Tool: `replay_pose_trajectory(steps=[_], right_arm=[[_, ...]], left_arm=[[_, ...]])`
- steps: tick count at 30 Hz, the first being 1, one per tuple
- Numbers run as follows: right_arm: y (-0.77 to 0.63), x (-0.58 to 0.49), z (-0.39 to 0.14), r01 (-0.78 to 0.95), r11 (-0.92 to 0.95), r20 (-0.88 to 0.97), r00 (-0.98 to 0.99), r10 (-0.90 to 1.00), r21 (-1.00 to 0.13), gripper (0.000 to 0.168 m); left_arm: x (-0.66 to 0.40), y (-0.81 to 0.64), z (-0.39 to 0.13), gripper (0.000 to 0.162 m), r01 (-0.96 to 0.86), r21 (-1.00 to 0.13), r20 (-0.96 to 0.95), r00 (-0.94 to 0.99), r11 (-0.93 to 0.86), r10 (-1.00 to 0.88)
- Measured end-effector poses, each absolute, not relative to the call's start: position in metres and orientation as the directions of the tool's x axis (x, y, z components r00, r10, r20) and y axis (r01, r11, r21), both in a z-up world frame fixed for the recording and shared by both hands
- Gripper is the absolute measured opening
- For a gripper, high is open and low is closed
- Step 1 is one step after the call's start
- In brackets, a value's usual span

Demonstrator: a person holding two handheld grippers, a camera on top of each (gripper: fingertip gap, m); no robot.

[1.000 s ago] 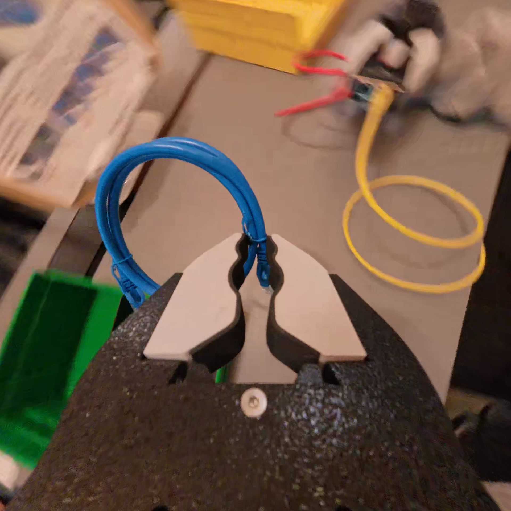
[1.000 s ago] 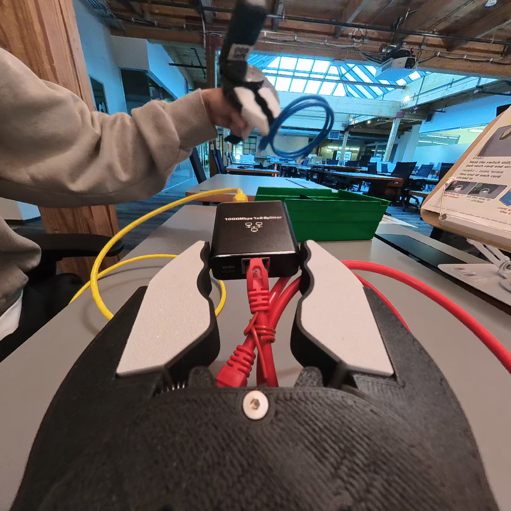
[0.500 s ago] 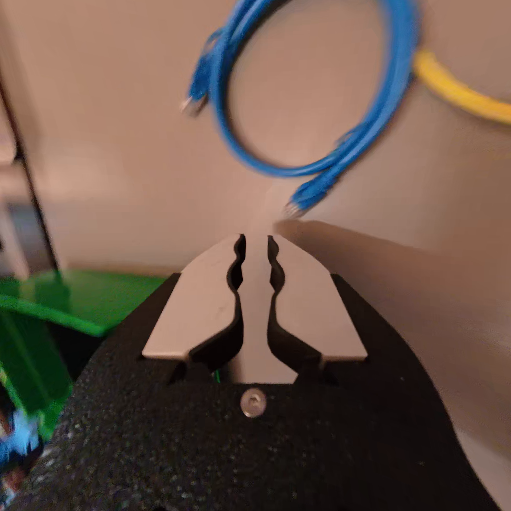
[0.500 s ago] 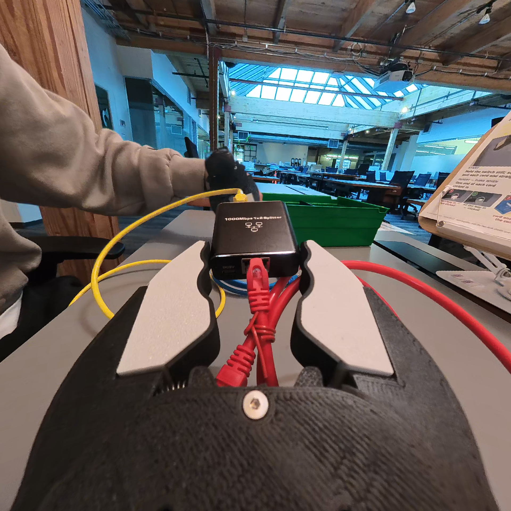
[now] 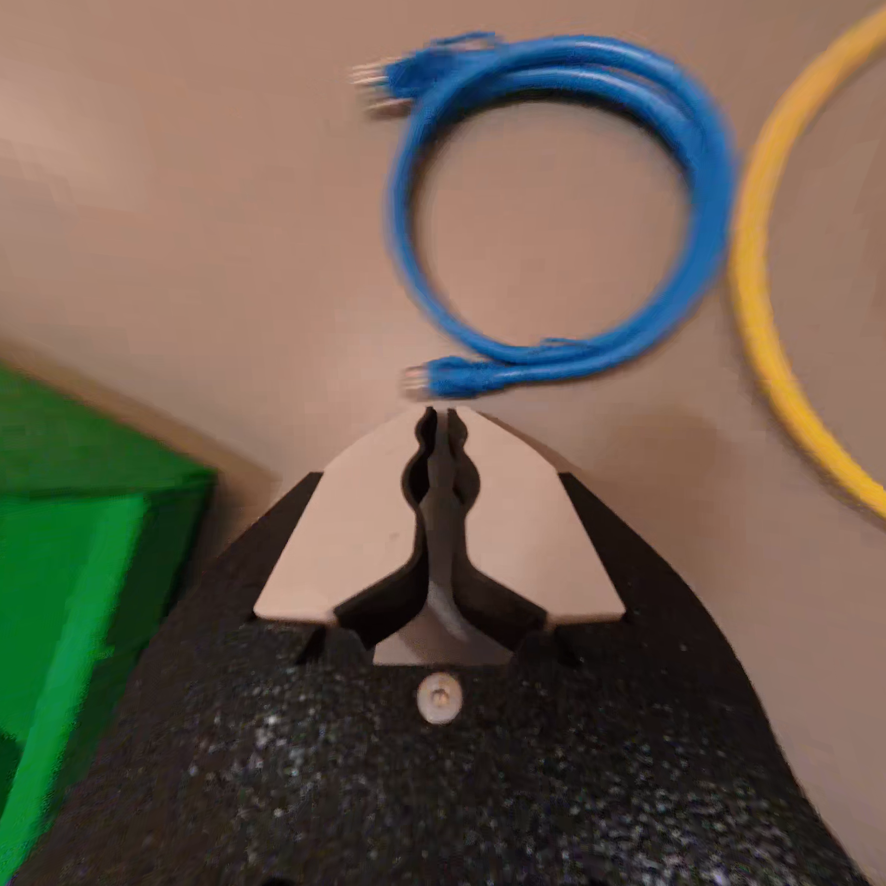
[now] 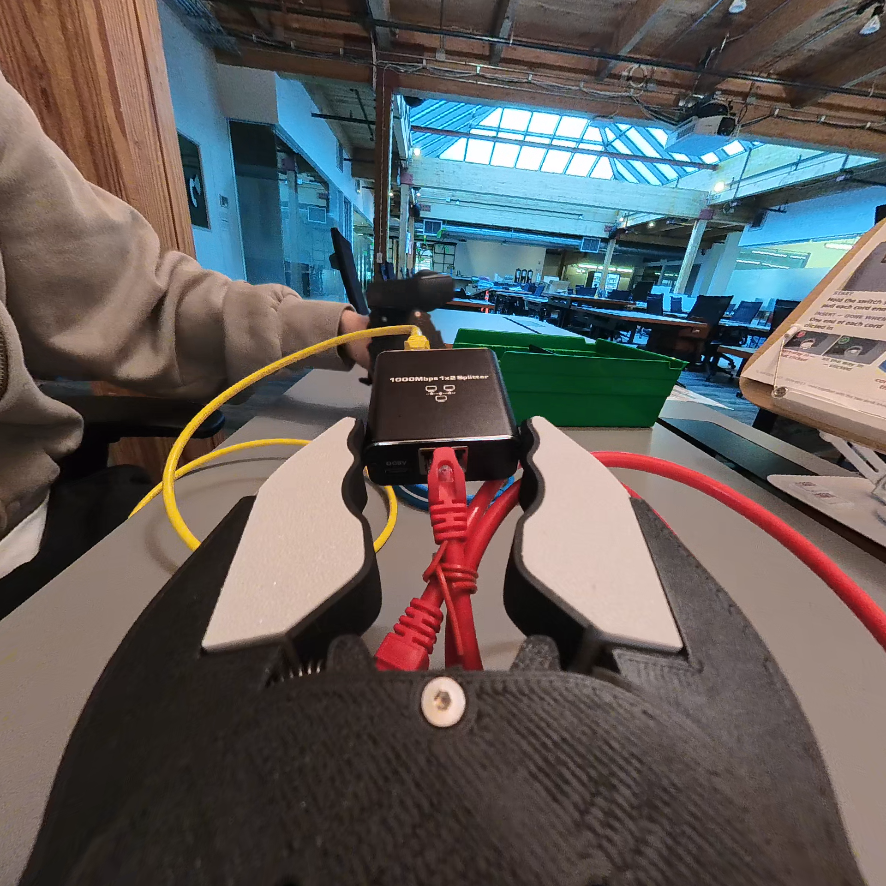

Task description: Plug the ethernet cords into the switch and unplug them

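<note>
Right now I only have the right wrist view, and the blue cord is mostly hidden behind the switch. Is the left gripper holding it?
Observer: No. The left gripper is shut and empty, just short of the blue cord.
Operator: Is it plugged in anywhere?
Observer: No, it lies coiled on the table, both plugs free.
Operator: Anything near it?
Observer: The yellow cord curves close past the coil's right side.

Green bin [image 5: 72, 551] blocks left; yellow cord [image 5: 752, 297] crowds blue coil [image 5: 565, 201].
</note>
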State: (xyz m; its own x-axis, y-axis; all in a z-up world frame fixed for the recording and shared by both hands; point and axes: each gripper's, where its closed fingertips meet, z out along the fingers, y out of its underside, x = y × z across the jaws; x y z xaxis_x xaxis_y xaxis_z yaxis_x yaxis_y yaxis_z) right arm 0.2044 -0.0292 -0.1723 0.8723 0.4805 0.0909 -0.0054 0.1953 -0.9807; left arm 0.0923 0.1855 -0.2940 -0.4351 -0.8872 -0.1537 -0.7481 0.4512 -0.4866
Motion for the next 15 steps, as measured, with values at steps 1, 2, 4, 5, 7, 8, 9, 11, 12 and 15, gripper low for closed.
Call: replay_pose_trajectory(steps=[1,2,4,5,7,8,9,11,12,15], right_arm=[[-0.029,0.205,-0.172,-0.007,0.195,0.089,0.872,0.481,-0.981,0.063],[-0.029,0.205,-0.172,-0.007,0.194,0.089,0.873,0.480,-0.981,0.063],[-0.029,0.205,-0.172,-0.006,0.197,0.091,0.873,0.479,-0.980,0.063],[-0.029,0.205,-0.172,-0.005,0.199,0.093,0.874,0.477,-0.980,0.063],[-0.029,0.205,-0.172,-0.005,0.199,0.093,0.874,0.477,-0.980,0.063],[-0.029,0.205,-0.172,-0.005,0.196,0.091,0.873,0.479,-0.981,0.063],[-0.029,0.204,-0.173,-0.005,0.192,0.089,0.872,0.481,-0.981,0.063],[-0.028,0.203,-0.173,-0.004,0.184,0.088,0.869,0.488,-0.983,0.063],[-0.028,0.203,-0.174,-0.002,0.181,0.088,0.868,0.489,-0.983,0.063],[-0.028,0.203,-0.174,0.001,0.185,0.093,0.869,0.487,-0.983,0.063]], left_arm=[[0.099,0.200,-0.290,0.005,-0.768,-0.510,-0.177,-0.347,0.387,-0.921],[0.102,0.209,-0.286,0.007,-0.780,-0.542,-0.162,-0.270,0.314,-0.949],[0.102,0.214,-0.276,0.016,-0.806,-0.580,-0.049,-0.112,0.120,-0.992],[0.097,0.211,-0.274,0.019,-0.825,-0.566,0.027,-0.033,0.012,-0.999],[0.085,0.189,-0.272,0.026,-0.856,-0.494,0.191,0.066,-0.154,-0.979],[0.084,0.173,-0.270,0.029,-0.850,-0.489,0.259,0.071,-0.194,-0.963],[0.084,0.157,-0.268,0.032,-0.841,-0.498,0.308,0.057,-0.211,-0.950],[0.085,0.140,-0.275,0.038,-0.856,-0.479,0.323,0.036,-0.196,-0.946],[0.086,0.137,-0.282,0.039,-0.870,-0.458,0.312,0.034,-0.182,-0.949],[0.103,0.131,-0.291,0.040,-0.881,-0.433,0.348,0.031,-0.190,-0.937]])
